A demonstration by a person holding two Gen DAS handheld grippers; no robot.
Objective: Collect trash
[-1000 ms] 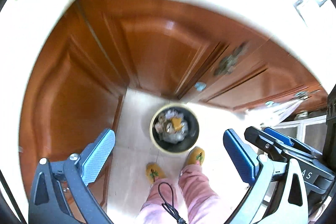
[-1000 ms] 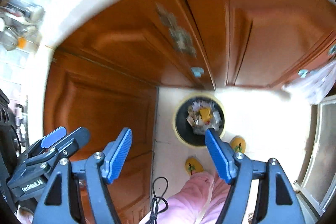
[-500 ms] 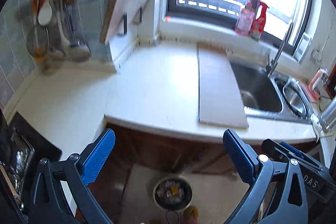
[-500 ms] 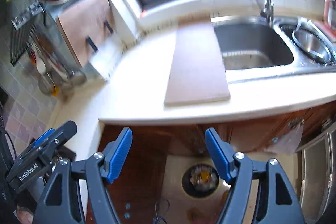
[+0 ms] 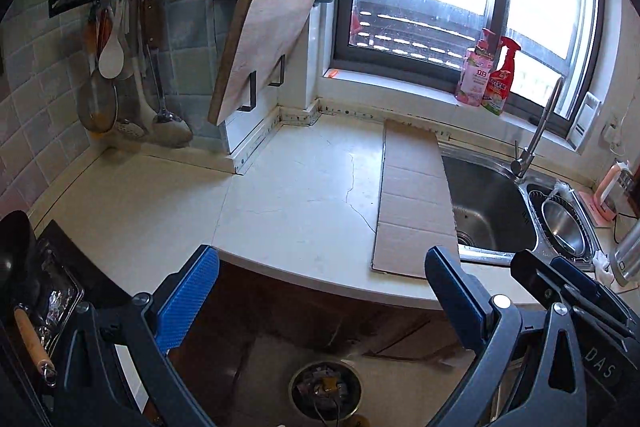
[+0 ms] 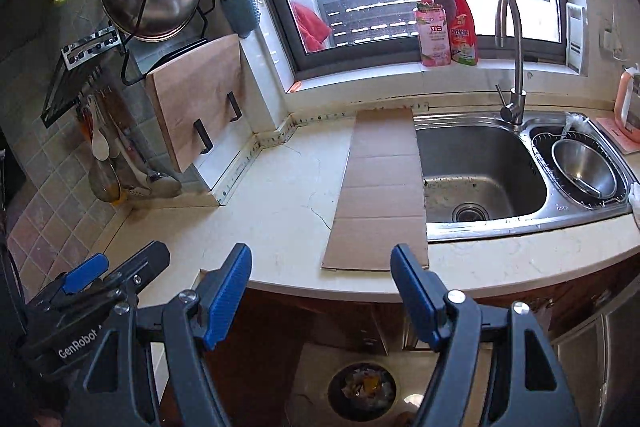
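Both hand-held grippers, left (image 5: 322, 301) and right (image 6: 322, 293), are hanging apart and empty; next they're needing the cardboard strip (image 6: 380, 195) ahead (apparently the trash).

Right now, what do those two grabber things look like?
Each hand-held gripper has a dark grey frame with triangle cut-outs, silver bolts and two bright blue ribbed pads. The left hand-held gripper shows white letters "DAS" on its frame. In the right view, the right hand-held gripper sits beside the other one, which reads "GenRobot". No sleeves or cables are visible.
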